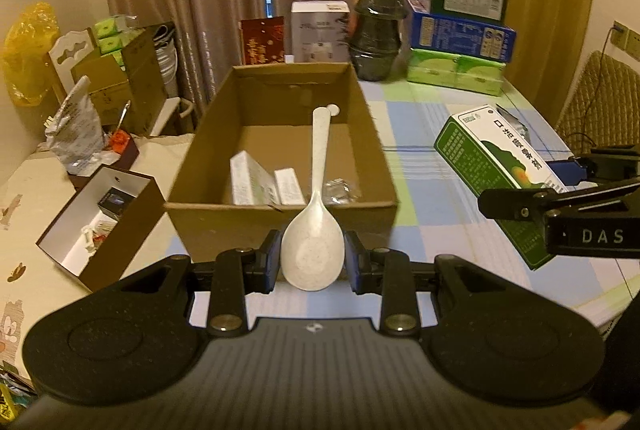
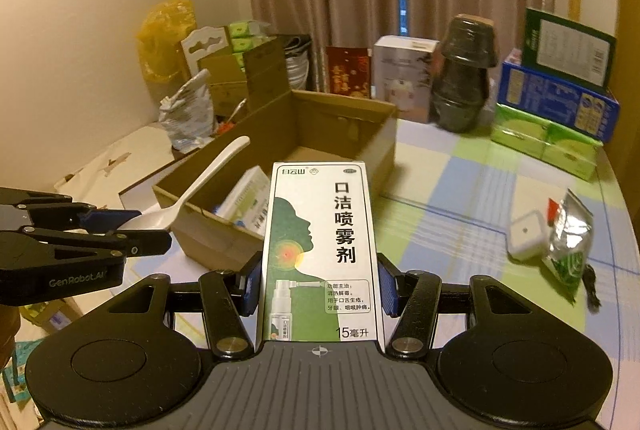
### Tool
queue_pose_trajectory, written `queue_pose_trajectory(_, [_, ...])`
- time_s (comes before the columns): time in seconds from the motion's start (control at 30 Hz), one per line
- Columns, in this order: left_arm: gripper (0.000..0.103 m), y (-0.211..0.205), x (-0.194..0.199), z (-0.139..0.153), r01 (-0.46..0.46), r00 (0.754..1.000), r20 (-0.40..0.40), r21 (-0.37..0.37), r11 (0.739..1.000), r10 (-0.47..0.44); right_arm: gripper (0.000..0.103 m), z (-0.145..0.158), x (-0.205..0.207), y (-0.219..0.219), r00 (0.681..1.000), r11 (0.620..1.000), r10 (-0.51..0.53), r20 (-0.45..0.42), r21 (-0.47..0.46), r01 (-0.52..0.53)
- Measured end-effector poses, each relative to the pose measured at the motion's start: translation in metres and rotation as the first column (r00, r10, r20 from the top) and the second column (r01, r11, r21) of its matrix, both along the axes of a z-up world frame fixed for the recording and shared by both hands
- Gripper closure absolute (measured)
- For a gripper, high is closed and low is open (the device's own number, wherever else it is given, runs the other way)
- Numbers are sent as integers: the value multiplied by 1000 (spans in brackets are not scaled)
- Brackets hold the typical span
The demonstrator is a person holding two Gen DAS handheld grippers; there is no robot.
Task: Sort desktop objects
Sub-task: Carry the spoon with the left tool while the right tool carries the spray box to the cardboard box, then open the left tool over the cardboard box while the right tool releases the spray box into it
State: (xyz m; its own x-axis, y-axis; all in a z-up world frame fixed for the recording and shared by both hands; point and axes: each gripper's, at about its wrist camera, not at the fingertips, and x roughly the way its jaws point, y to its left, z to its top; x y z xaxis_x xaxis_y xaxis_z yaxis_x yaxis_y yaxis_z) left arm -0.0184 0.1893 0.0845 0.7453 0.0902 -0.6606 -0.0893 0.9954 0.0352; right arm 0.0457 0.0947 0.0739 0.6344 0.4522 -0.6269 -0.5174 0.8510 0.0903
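Note:
My left gripper (image 1: 312, 258) is shut on the bowl of a white plastic spoon (image 1: 316, 226), whose handle points forward over the open cardboard box (image 1: 276, 226). The spoon also shows in the right wrist view (image 2: 200, 186). My right gripper (image 2: 318, 286) is shut on a green and white spray box (image 2: 320, 250), held upright just right of the cardboard box (image 2: 208, 234). The spray box also shows in the left wrist view (image 1: 500, 174). Two white packets (image 1: 264, 182) and a small foil piece (image 1: 340, 190) lie inside the box.
A small white square device (image 2: 526, 234) and a foil packet (image 2: 568, 246) lie on the checked tablecloth (image 2: 460, 198) at right. Green tissue packs (image 1: 456, 72), a blue carton (image 1: 460, 36), a dark wrapped jar (image 1: 376, 30) and a white box (image 1: 318, 30) stand at the back. An open brown box (image 1: 100, 226) sits left.

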Motion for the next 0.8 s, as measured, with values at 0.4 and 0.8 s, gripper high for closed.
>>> queue_pose_trajectory(0.4, [75, 37, 22, 8, -17, 1000, 25, 4, 1000, 17, 51, 3, 32, 48, 999, 1000, 27, -24, 11, -26])
queue_pose_trajectory(0.8, [75, 68, 59, 1, -12, 1000, 9, -14, 1000, 12, 51, -7, 78, 77, 998, 1000, -3, -60, -1, 3])
